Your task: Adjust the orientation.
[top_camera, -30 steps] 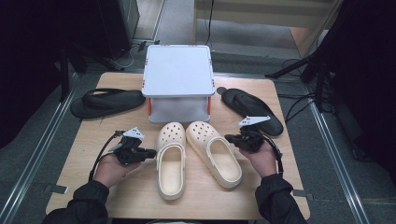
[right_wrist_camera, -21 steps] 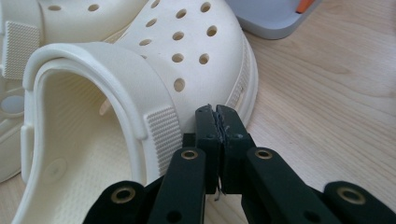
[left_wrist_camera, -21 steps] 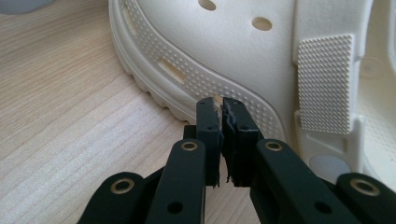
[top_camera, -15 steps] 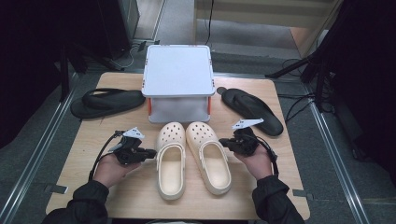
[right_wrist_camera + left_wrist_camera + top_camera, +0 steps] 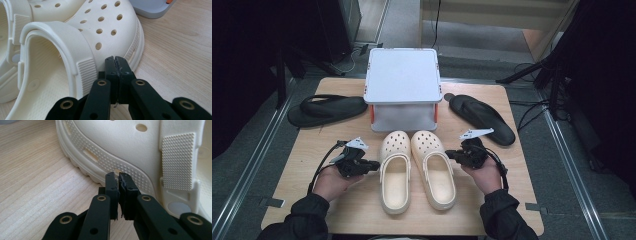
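A pair of cream foam clogs with perforated toes lies side by side at the middle of the pale wooden table (image 5: 287, 200), toes pointing away from the person: the left clog (image 5: 395, 175) and the right clog (image 5: 433, 167) nearly touch along their inner sides.

The left gripper (image 5: 373, 164) lies level just beside the left clog's outer edge. In the left gripper view its jaws are pressed together with nothing between them, the tips right at the dotted sole rim (image 5: 120, 167); whether they touch it I cannot tell.

The right gripper (image 5: 451, 154) sits at the right clog's outer side. In the right gripper view its jaws are also closed tight and empty, with the tips close by the ribbed end of the heel strap (image 5: 86, 72).

Just beyond the toes stands a grey lidded plastic box with orange clasps (image 5: 403, 92); its lid is on, so its contents are hidden.

A black flip-flop (image 5: 327, 108) lies left of the box, overhanging the table's left edge, and another black flip-flop (image 5: 482, 118) lies to its right, well apart from the clogs.

Bare wood lies open outside each hand and in front of the heels, up to the near edge.
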